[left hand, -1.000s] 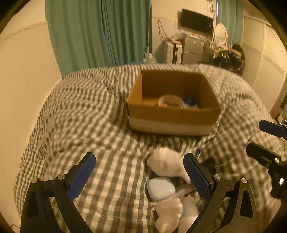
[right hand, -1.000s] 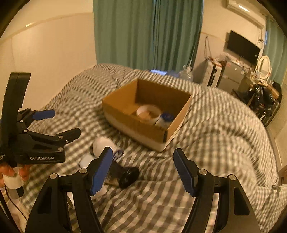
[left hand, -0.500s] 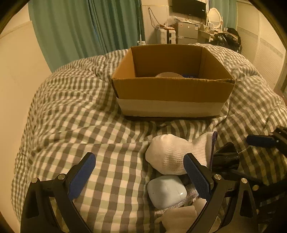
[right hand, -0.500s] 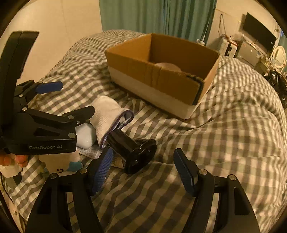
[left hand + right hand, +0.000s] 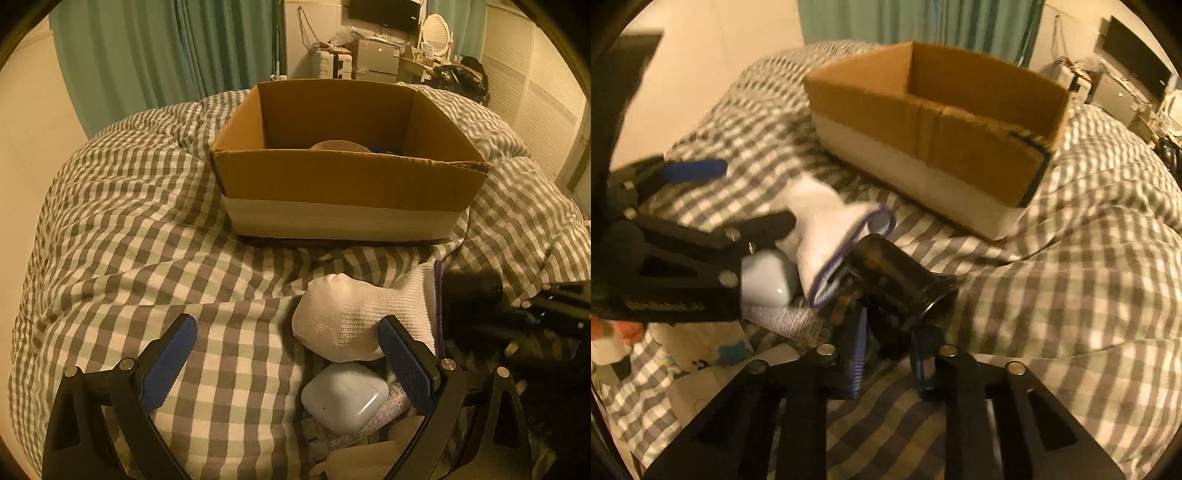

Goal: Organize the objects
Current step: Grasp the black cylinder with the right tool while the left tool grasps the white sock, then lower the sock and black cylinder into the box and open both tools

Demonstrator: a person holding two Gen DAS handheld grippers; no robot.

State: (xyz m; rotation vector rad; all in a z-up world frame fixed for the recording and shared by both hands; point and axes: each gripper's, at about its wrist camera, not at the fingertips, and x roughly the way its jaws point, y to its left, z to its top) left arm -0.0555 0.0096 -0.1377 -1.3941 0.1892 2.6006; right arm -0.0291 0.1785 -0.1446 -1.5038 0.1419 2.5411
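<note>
An open cardboard box [image 5: 343,184] stands on the checked bedspread, also in the right wrist view [image 5: 923,122]. In front of it lie a white sock [image 5: 354,317], a white earbud case [image 5: 343,397] and a dark cylindrical bottle [image 5: 897,280] on its side. My left gripper [image 5: 288,365] is open low over the bed; its right finger lies beside the sock and the case. My right gripper [image 5: 888,354] has its fingers closed in on the bottle's near end. The sock [image 5: 827,232] and case [image 5: 768,277] also show in the right wrist view.
A round pale object [image 5: 338,144] and something blue lie inside the box. Printed paper [image 5: 783,319] and small packets [image 5: 701,343] lie under and behind the case. The checked bedspread [image 5: 147,229] spreads left and right. Green curtains and furniture stand beyond the bed.
Both grippers moved forward and down toward the pile. My right gripper's fingers went from wide open to closed on the dark bottle. The left gripper stays open.
</note>
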